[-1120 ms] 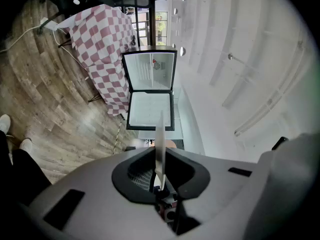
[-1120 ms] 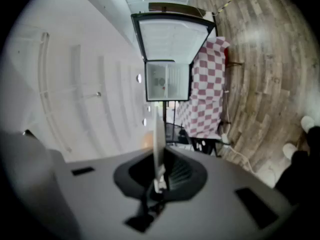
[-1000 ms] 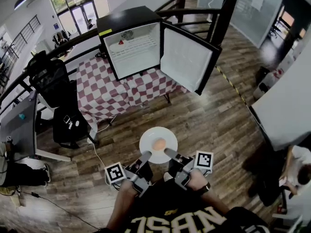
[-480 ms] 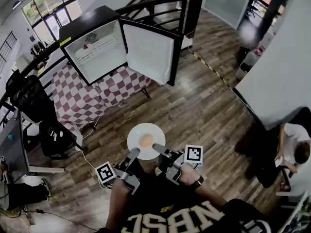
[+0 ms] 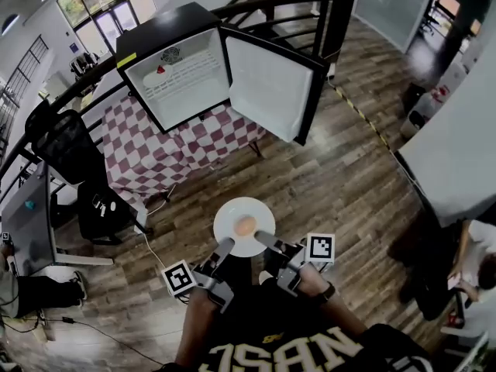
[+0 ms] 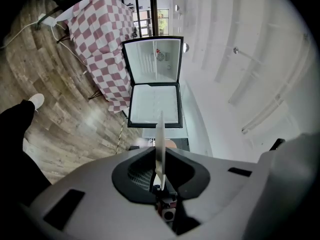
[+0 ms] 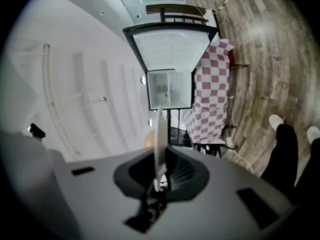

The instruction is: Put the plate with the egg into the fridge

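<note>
Closest in: left tongs (image 5: pixel 224 246) and right tongs (image 5: pixel 261 237), each pinched tight on the near rim of the plate (image 5: pixel 229 215), seen edge-on between the pads in both gripper views. Carried level over plank floor (image 5: pixel 349 184), well short of the target. Egg (image 5: pixel 245 225) at plate centre, tan, rounded, loose, likely to roll. Recommended: keep both grips level and matched, walk slowly, avoid tilting, approach square to the opening. Plate white, round, smooth, thin-rimmed, probably slippery. Further off: checked cloth draped softly over the table (image 5: pixel 167 153). Farthest: fridge (image 5: pixel 155 33), boxy, black shell, white lining, wire shelf (image 5: pixel 190 67), door (image 5: pixel 267 87) swung wide.
</note>
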